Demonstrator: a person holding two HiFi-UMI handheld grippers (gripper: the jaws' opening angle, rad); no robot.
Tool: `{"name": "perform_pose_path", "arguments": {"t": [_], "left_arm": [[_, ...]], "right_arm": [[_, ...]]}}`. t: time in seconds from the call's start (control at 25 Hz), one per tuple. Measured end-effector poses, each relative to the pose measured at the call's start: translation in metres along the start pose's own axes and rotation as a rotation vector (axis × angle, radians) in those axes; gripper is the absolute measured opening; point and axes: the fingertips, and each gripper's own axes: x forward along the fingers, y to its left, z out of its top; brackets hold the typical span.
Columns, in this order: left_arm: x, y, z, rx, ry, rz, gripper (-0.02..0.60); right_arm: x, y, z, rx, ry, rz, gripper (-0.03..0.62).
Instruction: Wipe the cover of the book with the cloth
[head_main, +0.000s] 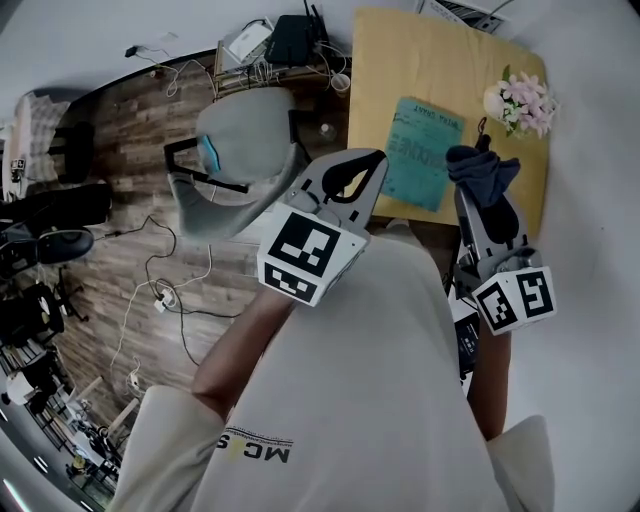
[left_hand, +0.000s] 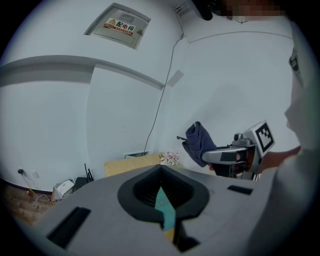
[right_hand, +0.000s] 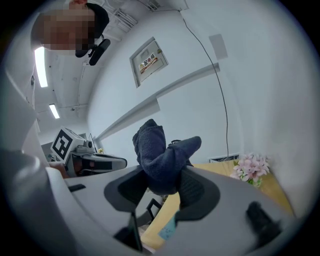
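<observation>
Pinches a bunched dark-blue cloth (right_hand: 155, 150) in the right tool (right_hand: 162, 187), above the yellow counter (head_main: 400, 60). Holds the left tool (head_main: 372, 160) pressed together, empty. Teal book (head_main: 420, 150) flat on the counter between both tools, long axis pointing toward the far wall.

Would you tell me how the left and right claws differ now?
The left claw is shut on nothing; the right claw is shut on the dark cloth. In head view the left claw shows left of the teal book, the right claw to its right. Both are shut.
</observation>
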Motion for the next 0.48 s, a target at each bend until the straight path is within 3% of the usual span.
{"name": "perform_pose_path", "arguments": {"t": [0.48], "left_arm": [[-0.0013,0.0015,-0.0024,0.002,0.009,0.008,0.011]], "right_arm": [[-0.0082,-0.0071,0.0059,-0.013,-0.001,-0.003,0.17]]}}
